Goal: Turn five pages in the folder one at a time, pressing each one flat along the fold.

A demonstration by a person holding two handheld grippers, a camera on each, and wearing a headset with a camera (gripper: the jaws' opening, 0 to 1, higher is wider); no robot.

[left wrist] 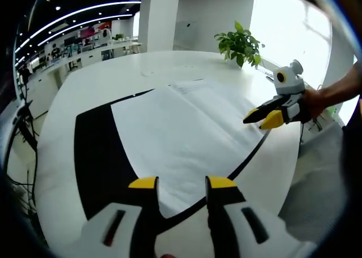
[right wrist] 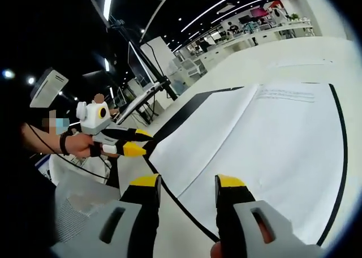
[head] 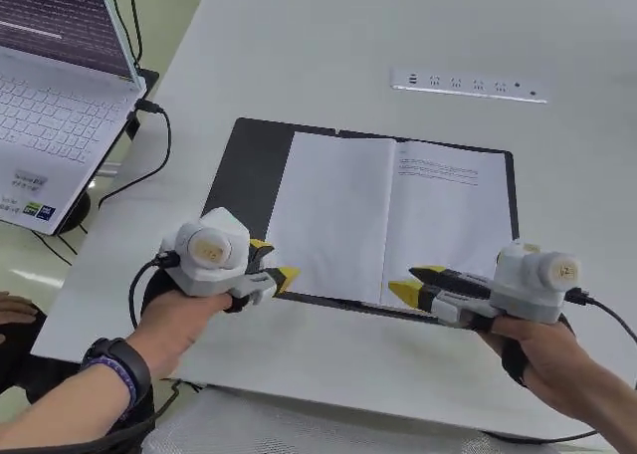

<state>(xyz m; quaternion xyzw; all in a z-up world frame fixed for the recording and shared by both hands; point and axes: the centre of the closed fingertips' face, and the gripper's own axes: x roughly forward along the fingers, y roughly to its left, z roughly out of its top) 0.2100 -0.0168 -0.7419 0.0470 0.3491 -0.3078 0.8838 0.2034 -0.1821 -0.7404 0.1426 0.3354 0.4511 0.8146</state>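
Both empty and released: left tongs (head: 274,260), right tongs (head: 416,282), at the folder (head: 244,165) by the counter (head: 328,36) front edge; I risk pinching several pages (head: 448,220) together.

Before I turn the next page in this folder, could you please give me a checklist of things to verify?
1. Folder open and lying flat on the table: ok.
2. Left tongs open, holding nothing, at the folder's near edge: ok.
3. Right tongs open, holding nothing, by the near edge of the right page: ok.
4. A corner of the right page raised enough to grip: not ok, it lies flat.
5. Left page flat along the fold: ok, as far as it shows.
6. Count of pages turned so far: cannot tell.
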